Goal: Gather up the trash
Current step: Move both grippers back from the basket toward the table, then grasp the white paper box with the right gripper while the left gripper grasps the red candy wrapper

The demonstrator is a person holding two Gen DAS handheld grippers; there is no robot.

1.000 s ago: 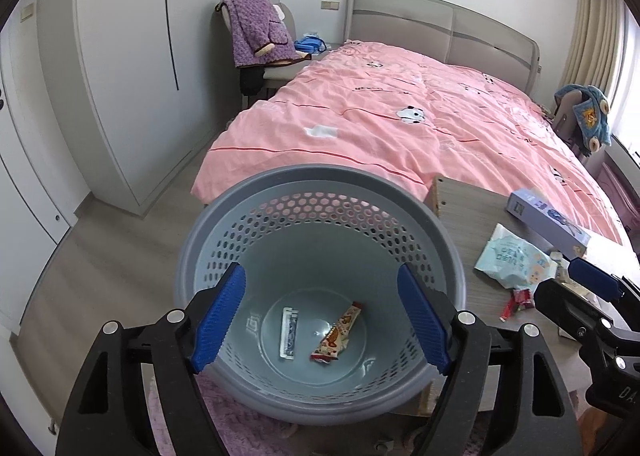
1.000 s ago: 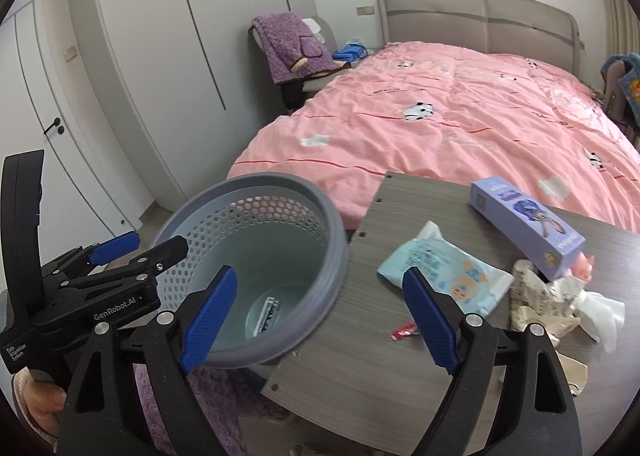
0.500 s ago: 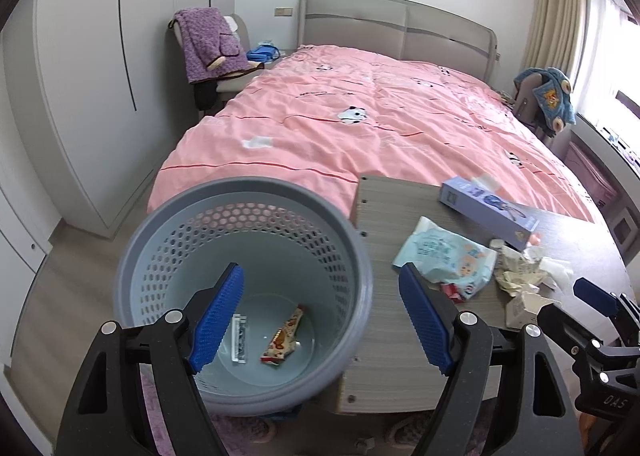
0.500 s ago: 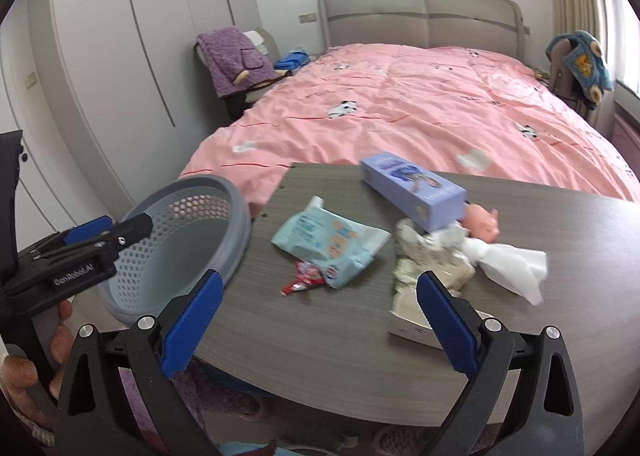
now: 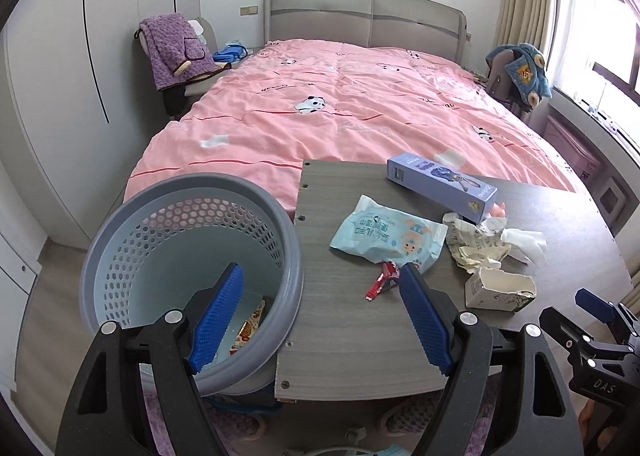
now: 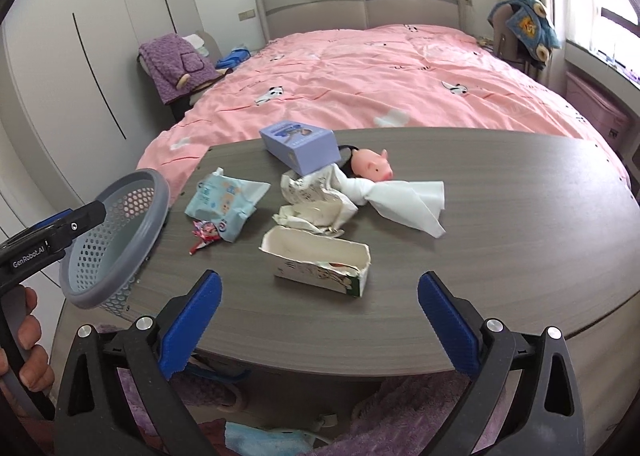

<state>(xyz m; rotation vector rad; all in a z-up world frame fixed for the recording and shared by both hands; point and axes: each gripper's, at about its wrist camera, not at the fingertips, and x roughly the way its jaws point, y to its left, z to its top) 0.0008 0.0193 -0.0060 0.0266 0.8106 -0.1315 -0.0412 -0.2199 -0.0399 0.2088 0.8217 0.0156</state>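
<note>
Much of the basket's (image 5: 188, 240) floor is hidden behind the left gripper's (image 5: 320, 314) near finger, so only part of a snack wrapper (image 5: 250, 326) shows inside it; anything else lying there cannot be made out. The basket stands off the table's (image 6: 500, 224) left end, its rim just beside the table edge. A torn carton (image 6: 320, 260) lies open on its side and looks empty. Behind it sit crumpled paper (image 6: 316, 196), a white tissue (image 6: 408, 196), a pink toy pig (image 6: 372, 164) partly covered by a purple box (image 6: 300, 146), a pale blue wipes packet (image 6: 226, 196) and a small red wrapper (image 6: 204, 236) tucked against that packet. The left gripper's jaws stand apart with nothing between them, over the gap between basket and table. The right gripper (image 6: 318, 322) hangs in front of the carton, jaws spread wide and empty. A hand (image 6: 28, 352) at the frame edge is cut off.
</note>
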